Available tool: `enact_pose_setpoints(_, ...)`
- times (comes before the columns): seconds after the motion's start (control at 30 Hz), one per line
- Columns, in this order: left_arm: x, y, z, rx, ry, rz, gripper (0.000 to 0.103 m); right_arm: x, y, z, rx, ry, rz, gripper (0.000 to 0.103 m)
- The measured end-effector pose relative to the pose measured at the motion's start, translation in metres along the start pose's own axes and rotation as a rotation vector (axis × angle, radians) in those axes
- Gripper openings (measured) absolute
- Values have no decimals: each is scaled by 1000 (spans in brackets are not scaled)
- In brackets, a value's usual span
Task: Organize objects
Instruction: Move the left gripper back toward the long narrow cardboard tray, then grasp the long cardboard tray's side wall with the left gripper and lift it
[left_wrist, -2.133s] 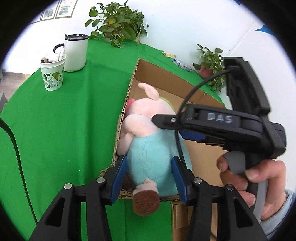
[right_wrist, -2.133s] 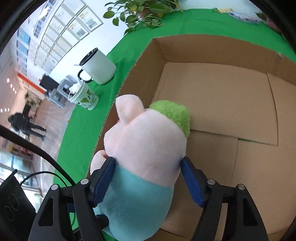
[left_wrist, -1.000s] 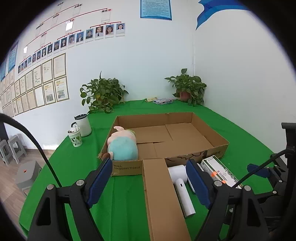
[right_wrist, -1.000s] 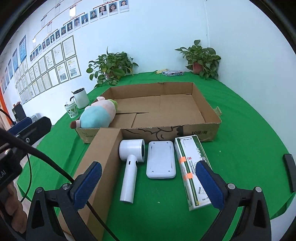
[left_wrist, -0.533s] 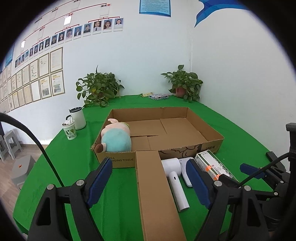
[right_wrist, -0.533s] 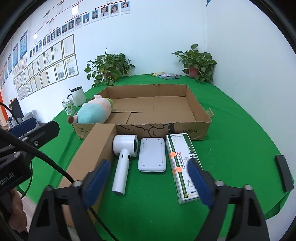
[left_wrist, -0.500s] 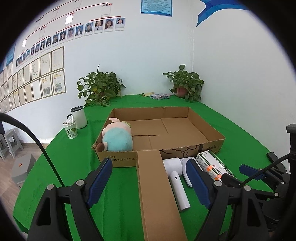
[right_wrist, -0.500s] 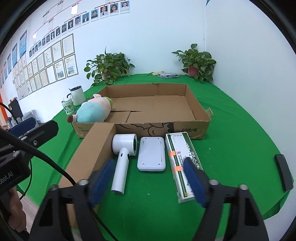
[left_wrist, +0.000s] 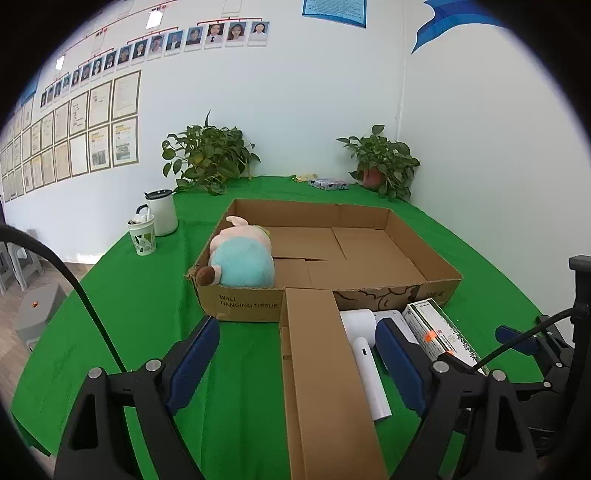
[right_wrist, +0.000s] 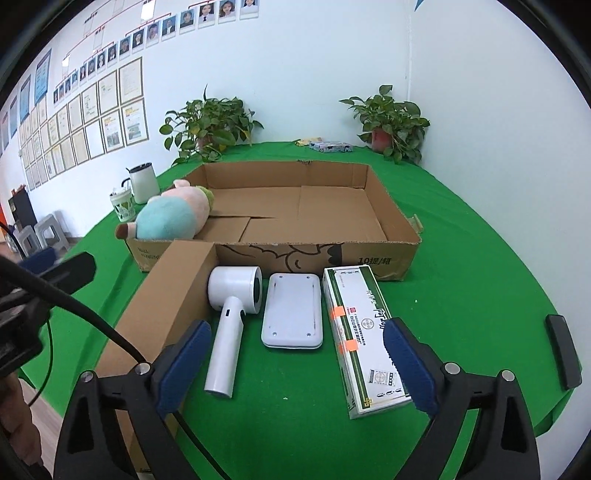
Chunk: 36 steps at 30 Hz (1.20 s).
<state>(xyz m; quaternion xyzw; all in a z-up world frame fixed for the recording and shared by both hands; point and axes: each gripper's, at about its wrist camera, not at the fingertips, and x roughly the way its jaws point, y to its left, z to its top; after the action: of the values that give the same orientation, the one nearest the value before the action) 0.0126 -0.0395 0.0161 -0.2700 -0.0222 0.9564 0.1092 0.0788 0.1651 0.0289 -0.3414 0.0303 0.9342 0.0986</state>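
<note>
A plush pig (left_wrist: 242, 258) (right_wrist: 171, 218) in a teal shirt lies in the left near corner of an open cardboard box (left_wrist: 424, 254) (right_wrist: 391, 218). In front of the box lie a long brown carton (left_wrist: 321, 369) (right_wrist: 166, 310), a white hair dryer (left_wrist: 364, 350) (right_wrist: 232, 314), a white flat pad (right_wrist: 291, 310) and a green-and-white box (right_wrist: 364, 332) (left_wrist: 439, 336). My left gripper (left_wrist: 297, 363) is open and empty above the carton. My right gripper (right_wrist: 293, 367) is open and empty, near the pad's front edge.
A white mug (left_wrist: 160, 212) and a paper cup (left_wrist: 142, 236) stand left of the box. Two potted plants (left_wrist: 207, 158) (left_wrist: 384, 162) and a small packet (left_wrist: 328, 183) stand at the table's far edge. A black object (right_wrist: 561, 350) lies at the right edge.
Both grippers let go of the plush pig in the box and pulled back to the table's near side. Over the last half second they hardly move.
</note>
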Motion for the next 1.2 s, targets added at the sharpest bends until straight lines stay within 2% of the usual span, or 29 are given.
enact_pose_setpoints(0.13,7,6,-3,-18,41,-37,86,11,3,-4,-6,13,14,95)
enact_pose_setpoints(0.3,11,10,-5,-26,63,-48,86,21,9,-6,-21,25,28,95)
enact_pose_setpoints(0.73,13,15,-10,-38,82,-62,86,31,14,-8,-24,29,35,97)
enact_pose_setpoints(0.87,15,18,-12,-35,106,-90,86,27,16,-10,-38,14,92,100)
enact_pose_setpoints(0.93,18,23,-15,-40,136,-119,86,19,19,-13,-73,-7,151,100)
enact_pose_setpoints(1.0,23,27,-20,-49,169,-131,86,8,23,-18,-112,-14,258,101)
enact_pose_setpoints(1.13,34,41,-33,-108,241,-204,81,-18,45,-26,-201,14,539,102)
enact_pose_setpoints(1.2,42,43,-38,-139,281,-261,68,-22,64,-33,-226,46,641,102)
